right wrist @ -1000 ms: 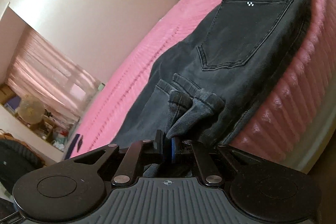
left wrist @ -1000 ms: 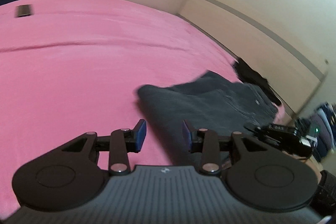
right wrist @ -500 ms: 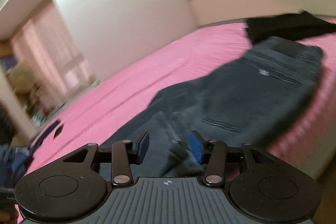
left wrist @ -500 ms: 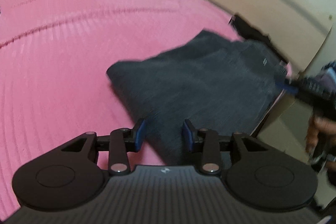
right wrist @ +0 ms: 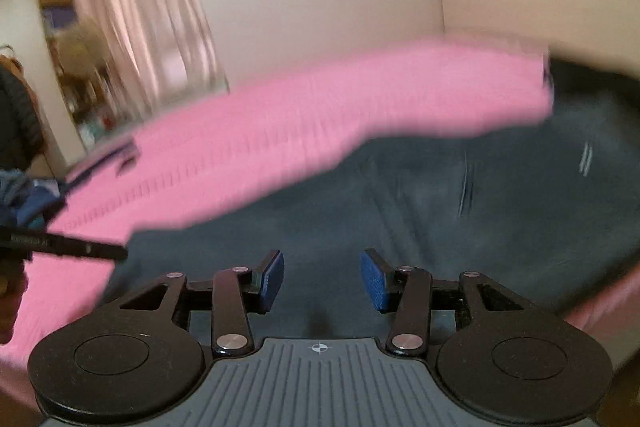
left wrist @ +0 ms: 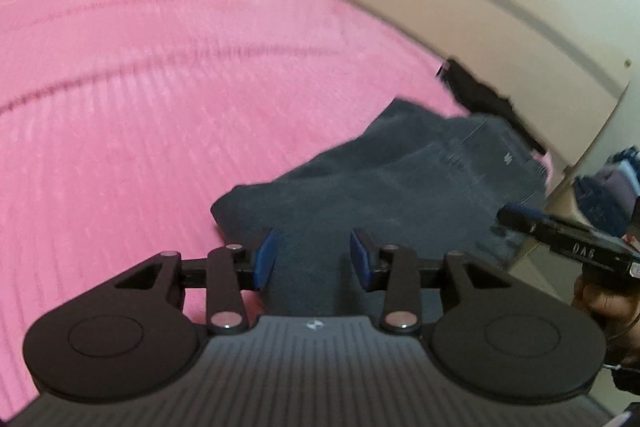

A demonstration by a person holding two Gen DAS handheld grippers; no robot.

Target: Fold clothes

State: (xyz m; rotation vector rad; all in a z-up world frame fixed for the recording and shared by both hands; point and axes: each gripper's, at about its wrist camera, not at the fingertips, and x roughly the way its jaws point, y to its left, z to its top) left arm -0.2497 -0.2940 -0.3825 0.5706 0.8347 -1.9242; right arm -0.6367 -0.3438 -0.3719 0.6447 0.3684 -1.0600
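Dark grey jeans point(left wrist: 400, 179) lie folded on the pink bed cover point(left wrist: 160, 87), near its right edge. My left gripper point(left wrist: 312, 259) hovers low over the near folded end. Its jaws are closing, and denim shows between the blue pads without being pressed. The right wrist view shows my right gripper point(right wrist: 322, 281) open just above the jeans point(right wrist: 440, 195), with nothing in it. Its black finger also pokes into the left wrist view at the jeans' right side point(left wrist: 560, 239), and the left gripper's finger point(right wrist: 80, 249) shows at the right view's left edge.
A black garment point(left wrist: 480, 95) lies beyond the jeans by the beige headboard point(left wrist: 480, 7). Stacked clothes point(left wrist: 608, 191) sit off the bed at the right. A hand point(left wrist: 600, 303) holds the right gripper. Curtains point(right wrist: 140, 27) and shelves stand across the room.
My right gripper let go of the jeans' hems, opened and rolled level. My left gripper moved down and closer to the folded end of the jeans.
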